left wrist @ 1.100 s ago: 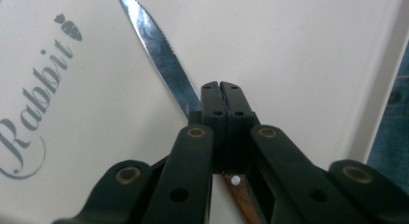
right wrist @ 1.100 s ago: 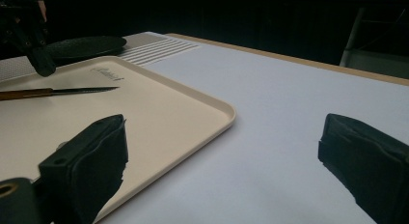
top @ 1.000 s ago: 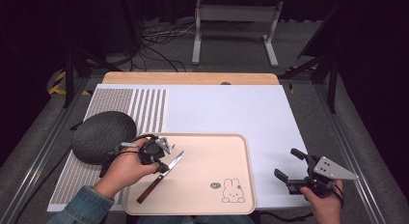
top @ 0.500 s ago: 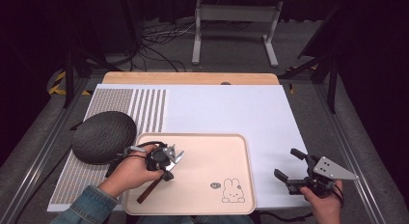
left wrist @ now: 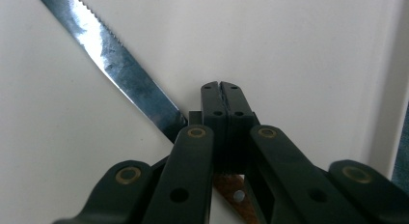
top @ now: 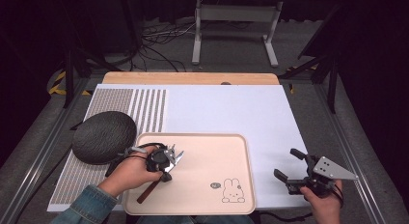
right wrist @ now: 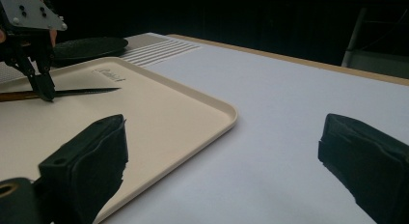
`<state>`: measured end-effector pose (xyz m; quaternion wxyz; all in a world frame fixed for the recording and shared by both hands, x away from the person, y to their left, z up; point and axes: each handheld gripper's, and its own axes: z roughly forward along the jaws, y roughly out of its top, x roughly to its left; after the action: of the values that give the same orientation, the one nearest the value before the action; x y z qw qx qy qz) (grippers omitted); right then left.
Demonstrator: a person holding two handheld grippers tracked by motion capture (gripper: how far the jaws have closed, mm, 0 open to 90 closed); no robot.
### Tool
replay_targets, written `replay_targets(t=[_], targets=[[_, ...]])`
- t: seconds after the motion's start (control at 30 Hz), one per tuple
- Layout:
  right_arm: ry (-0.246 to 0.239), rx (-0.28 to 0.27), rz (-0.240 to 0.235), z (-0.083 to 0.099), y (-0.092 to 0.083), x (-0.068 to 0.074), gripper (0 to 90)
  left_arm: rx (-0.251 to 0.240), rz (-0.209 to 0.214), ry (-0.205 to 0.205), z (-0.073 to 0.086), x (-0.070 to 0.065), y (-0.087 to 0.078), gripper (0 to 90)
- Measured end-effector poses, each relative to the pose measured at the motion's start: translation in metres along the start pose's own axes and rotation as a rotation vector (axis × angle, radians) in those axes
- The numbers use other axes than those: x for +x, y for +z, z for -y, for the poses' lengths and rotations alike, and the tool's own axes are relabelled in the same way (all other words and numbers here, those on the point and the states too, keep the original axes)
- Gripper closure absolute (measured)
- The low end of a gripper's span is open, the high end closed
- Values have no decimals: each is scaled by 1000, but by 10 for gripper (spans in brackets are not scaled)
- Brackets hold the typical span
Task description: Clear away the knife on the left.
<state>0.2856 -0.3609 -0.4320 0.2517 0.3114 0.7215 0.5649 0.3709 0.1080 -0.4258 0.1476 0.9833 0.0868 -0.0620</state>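
We see the left gripper on the knife, jaws fully closed, tips down where blade meets wooden handle. The knife lies flat on the beige tray near its left edge, at the desk's near side. The right gripper hovers by the desk's near right corner, jaws wide open, holding nothing.
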Motion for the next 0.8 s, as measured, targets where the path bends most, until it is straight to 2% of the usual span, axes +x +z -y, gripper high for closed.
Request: replay_targets(t=[0.47,0.67,0.8], targets=[[0,2,1,0,0,0,45,-23,-20,-47,9,9,-3,900],[4,-4,-3,0,0,0,45,-50,-49,-63,11,13,-4,900],[3,-3,-3,0,-1,0,45,-69,-67,-92,14,17,-5,900]])
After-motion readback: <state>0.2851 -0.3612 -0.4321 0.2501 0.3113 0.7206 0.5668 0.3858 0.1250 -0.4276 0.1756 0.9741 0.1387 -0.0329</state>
